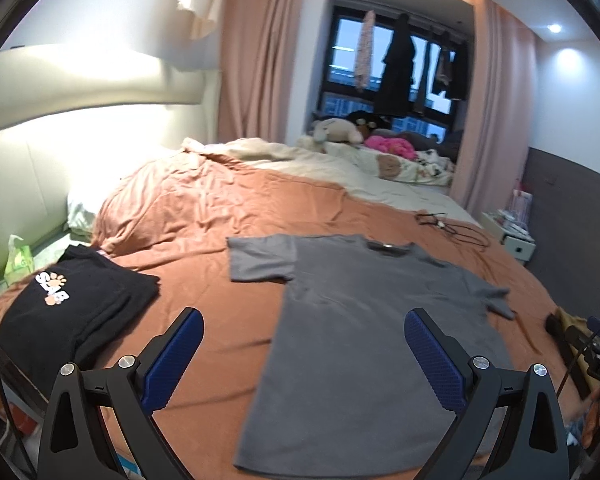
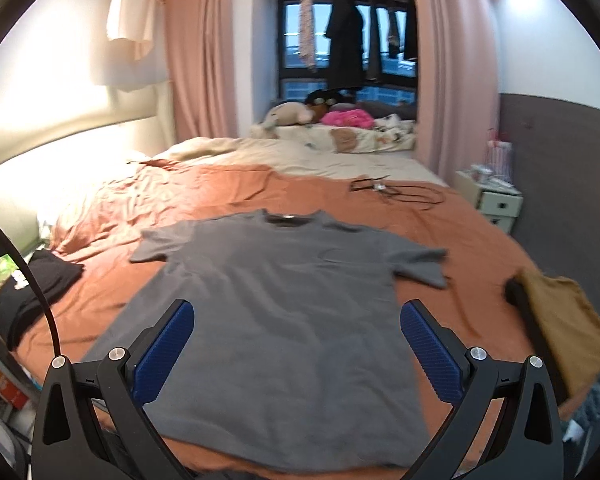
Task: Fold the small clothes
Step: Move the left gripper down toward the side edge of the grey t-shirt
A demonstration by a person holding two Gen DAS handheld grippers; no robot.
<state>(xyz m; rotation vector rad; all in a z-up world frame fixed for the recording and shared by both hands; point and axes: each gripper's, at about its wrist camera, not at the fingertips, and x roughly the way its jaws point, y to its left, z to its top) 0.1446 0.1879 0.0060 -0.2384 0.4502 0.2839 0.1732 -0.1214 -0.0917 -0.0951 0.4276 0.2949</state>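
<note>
Hovering over the bed (image 2: 236, 188) w/ both grippers, left (image 1: 304, 332) & right (image 2: 298, 322), fingers spread wide & holding nothing, we see the grey tee (image 2: 284, 304) flat at 12 o'clock, black tee (image 1: 68, 312) folded at 9, mustard cloth (image 2: 568, 320) at 3.

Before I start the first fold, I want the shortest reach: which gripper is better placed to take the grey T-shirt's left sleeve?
Left, probably. The left gripper sits off the grey T-shirt toward its left sleeve; the right gripper hangs over mid-body. Both are open and empty.

home bedroom; bed (image 2: 228, 196), curtains (image 2: 196, 52), nightstand (image 2: 496, 200)
</note>
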